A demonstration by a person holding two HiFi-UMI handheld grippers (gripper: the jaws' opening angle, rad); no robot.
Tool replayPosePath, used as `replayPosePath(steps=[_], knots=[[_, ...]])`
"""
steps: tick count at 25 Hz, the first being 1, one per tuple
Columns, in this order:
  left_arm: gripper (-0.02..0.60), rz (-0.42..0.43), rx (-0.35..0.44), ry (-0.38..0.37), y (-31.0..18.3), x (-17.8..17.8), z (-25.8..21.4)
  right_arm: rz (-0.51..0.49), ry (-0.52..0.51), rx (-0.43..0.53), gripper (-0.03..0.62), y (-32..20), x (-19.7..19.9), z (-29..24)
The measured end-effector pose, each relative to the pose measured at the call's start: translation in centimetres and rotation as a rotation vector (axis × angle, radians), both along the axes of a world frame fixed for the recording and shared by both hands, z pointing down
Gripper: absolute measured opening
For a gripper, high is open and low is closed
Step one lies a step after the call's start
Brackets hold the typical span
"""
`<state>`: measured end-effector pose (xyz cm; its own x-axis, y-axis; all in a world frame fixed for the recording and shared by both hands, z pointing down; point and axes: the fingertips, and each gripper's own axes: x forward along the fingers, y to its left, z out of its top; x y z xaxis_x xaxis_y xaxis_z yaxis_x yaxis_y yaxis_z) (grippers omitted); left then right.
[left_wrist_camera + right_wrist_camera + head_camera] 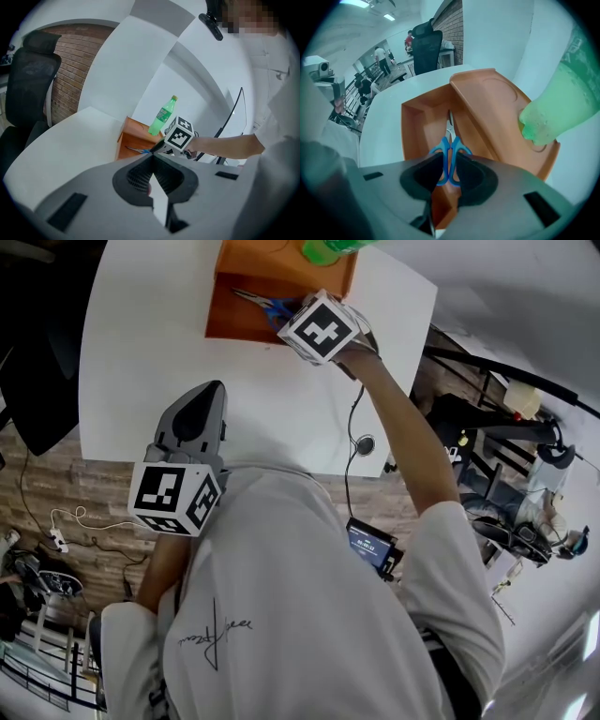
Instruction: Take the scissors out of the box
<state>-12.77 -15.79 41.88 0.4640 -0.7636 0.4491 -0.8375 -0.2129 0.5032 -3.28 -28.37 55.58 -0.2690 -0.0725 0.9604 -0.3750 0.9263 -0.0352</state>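
Note:
The scissors (450, 151), with blue handles and steel blades, lie in the open orange box (417, 122) at the far edge of the white table (169, 343). My right gripper (449, 176) points steeply down into the box, and its pads press on both sides of the blue handles. In the head view the marker cube hides most of that grip; only the blades of the scissors (255, 300) show inside the box (234, 322). My left gripper (208, 390) hovers over the near part of the table with its jaws together and nothing between them.
A green bottle (558, 112) stands on the box's flat orange lid (497, 105), right beside my right gripper. A black office chair (33, 84) stands off the table's left end. A cable (354, 418) runs over the near table edge.

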Motion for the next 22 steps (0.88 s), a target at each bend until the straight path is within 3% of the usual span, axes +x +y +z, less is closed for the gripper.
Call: replayPosePath(steps=[22], knots=[[0.008,-0.001,0.036,-0.013,1.2,1.3,-1.2,0.053,-0.127,0.069,0.095,1.3,1.2,-3.2]])
